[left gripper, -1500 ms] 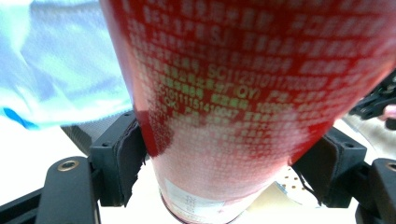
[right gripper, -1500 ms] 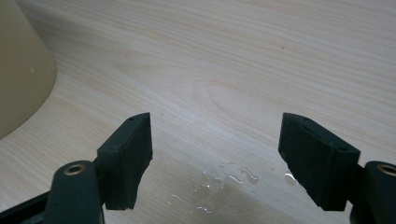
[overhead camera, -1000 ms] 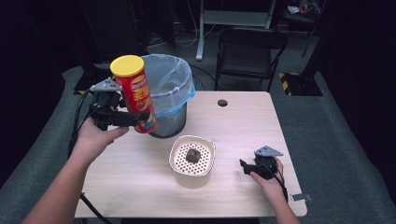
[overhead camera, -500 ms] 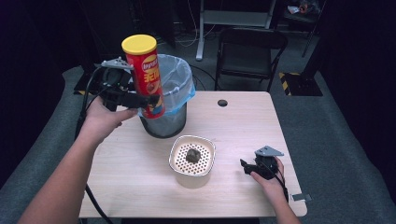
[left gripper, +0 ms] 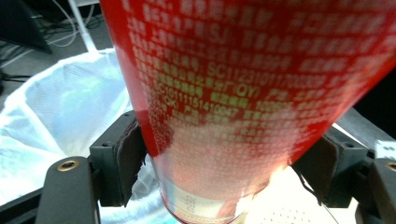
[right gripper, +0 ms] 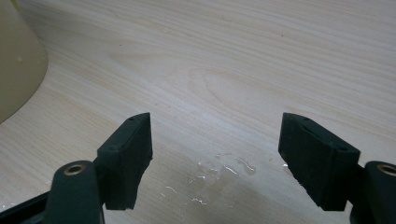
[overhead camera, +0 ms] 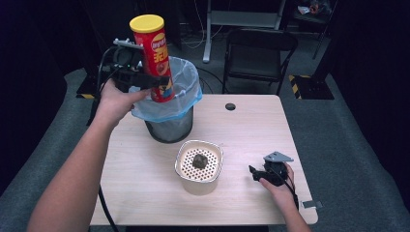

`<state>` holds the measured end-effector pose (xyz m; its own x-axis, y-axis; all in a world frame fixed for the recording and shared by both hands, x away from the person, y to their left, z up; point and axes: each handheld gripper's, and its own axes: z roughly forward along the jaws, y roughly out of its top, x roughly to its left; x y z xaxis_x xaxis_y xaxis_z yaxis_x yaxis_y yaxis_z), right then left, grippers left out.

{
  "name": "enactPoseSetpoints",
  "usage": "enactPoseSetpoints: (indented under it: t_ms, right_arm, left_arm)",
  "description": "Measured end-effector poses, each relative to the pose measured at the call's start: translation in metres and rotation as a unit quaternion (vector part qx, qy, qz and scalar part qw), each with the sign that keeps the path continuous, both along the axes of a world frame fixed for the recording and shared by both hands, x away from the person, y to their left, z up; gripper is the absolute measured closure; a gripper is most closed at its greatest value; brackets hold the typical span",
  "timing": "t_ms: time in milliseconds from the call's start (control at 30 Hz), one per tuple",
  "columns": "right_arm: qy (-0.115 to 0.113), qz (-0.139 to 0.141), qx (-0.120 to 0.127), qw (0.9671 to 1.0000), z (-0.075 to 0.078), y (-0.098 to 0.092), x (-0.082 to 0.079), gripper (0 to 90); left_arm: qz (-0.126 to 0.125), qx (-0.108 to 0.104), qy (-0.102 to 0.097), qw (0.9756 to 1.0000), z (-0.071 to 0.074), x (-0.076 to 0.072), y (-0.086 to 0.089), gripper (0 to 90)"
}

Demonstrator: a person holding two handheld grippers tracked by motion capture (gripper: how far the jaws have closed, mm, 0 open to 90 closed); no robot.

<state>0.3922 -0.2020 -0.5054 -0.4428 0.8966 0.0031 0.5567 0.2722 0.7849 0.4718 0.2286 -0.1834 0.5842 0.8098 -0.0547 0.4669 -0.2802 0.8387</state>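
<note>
A red chip can [overhead camera: 155, 59] with a yellow lid is held tilted above the near-left rim of a waste bin [overhead camera: 169, 104] lined with a pale blue bag. My left gripper [overhead camera: 155, 82] is shut on the can's lower half; in the left gripper view the red can [left gripper: 243, 93] sits pressed between both pads [left gripper: 127, 161], with the bag [left gripper: 60, 112] behind it. My right gripper [overhead camera: 255, 173] rests on the table [overhead camera: 140, 179] at the right, open, nothing between its fingers [right gripper: 127, 156]; a small wet patch [right gripper: 219, 175] glistens on the wood ahead.
A cream perforated container [overhead camera: 199, 166] with a dark lump inside stands mid-table, its side [right gripper: 16, 65] showing in the right gripper view. A small black disc [overhead camera: 230, 106] lies near the far edge. A black folding chair [overhead camera: 258, 55] stands behind the table.
My left hand has carried the can up and to the right, from beside the bin's left side to over its rim. The right gripper has stayed put.
</note>
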Motion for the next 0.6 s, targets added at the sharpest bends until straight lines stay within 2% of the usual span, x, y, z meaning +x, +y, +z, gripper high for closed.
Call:
enactPoseSetpoints:
  t_ms: [33, 133, 167, 233, 267, 300, 367, 400, 433, 600]
  right_arm:
    - [-0.001, 0.002, -0.001, 1.0, 0.0, 0.0, 0.0, 25.5]
    - [-0.002, 0.001, -0.006, 1.0, 0.0, -0.001, 0.001, 25.6]
    - [-0.001, 0.002, -0.006, 1.0, 0.0, -0.002, 0.001, 25.6]
    - [-0.001, 0.0, -0.008, 1.0, -0.001, -0.002, 0.001, 25.7]
    - [-0.001, 0.0, -0.007, 1.0, -0.001, -0.002, 0.001, 25.7]
    - [0.0, 0.0, -0.006, 1.0, -0.001, -0.002, 0.001, 25.7]
    - [0.001, 0.002, -0.006, 1.0, -0.001, -0.002, 0.001, 25.7]
    - [-0.001, 0.0, -0.006, 1.0, -0.002, -0.001, 0.001, 25.7]
    - [-0.001, 0.006, -0.012, 0.9999, -0.002, -0.002, 0.001, 25.7]
    - [0.0, 0.007, -0.009, 0.9999, -0.002, 0.0, 0.001, 25.8]
  left_arm:
    - [0.002, 0.006, 0.001, 1.0, 0.0, 0.004, 0.0, 23.2]
    - [0.019, 0.003, 0.002, 0.9998, 0.0, 0.013, -0.002, 23.2]
    - [0.025, -0.004, 0.0, 0.9997, -0.001, 0.017, -0.003, 23.2]
    - [0.029, -0.002, 0.001, 0.9996, -0.003, 0.024, -0.003, 23.2]
    - [0.035, -0.007, 0.001, 0.9994, -0.005, 0.027, -0.004, 23.2]
    - [0.036, 0.008, 0.004, 0.9993, -0.006, 0.031, -0.003, 23.2]
    - [0.051, 0.006, 0.007, 0.9987, -0.011, 0.038, -0.005, 23.2]
    - [0.056, 0.012, 0.009, 0.9983, -0.014, 0.042, -0.004, 23.2]
    - [0.064, 0.008, 0.01, 0.9979, -0.016, 0.045, -0.004, 23.2]
    - [0.102, -0.006, 0.011, 0.9947, -0.03, 0.058, -0.003, 23.2]
